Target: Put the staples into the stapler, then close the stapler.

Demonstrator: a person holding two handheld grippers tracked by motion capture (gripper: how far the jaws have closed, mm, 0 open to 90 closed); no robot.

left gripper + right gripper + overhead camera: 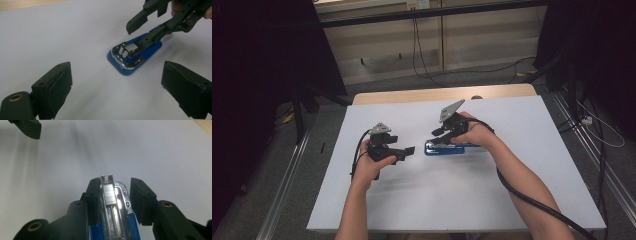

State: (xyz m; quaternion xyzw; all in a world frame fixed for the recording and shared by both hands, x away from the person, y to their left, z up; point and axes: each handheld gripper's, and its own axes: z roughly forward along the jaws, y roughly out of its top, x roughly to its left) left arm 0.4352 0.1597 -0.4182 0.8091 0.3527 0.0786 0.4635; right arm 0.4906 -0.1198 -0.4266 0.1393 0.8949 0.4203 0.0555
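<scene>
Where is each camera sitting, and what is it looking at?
High view: above the table's near edge, looking down; both forearms, left tongs, right tongs.
Left gripper view: rides the left tongs, facing the blue stapler with the right tongs over it.
Right gripper view: rides the right tongs, looking along the stapler between its jaws.
All three share the stapler.

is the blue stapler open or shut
Open. The blue stapler lies flat on the white table with its metal staple channel exposed from above, staples visible inside, no top arm covering it.
</scene>
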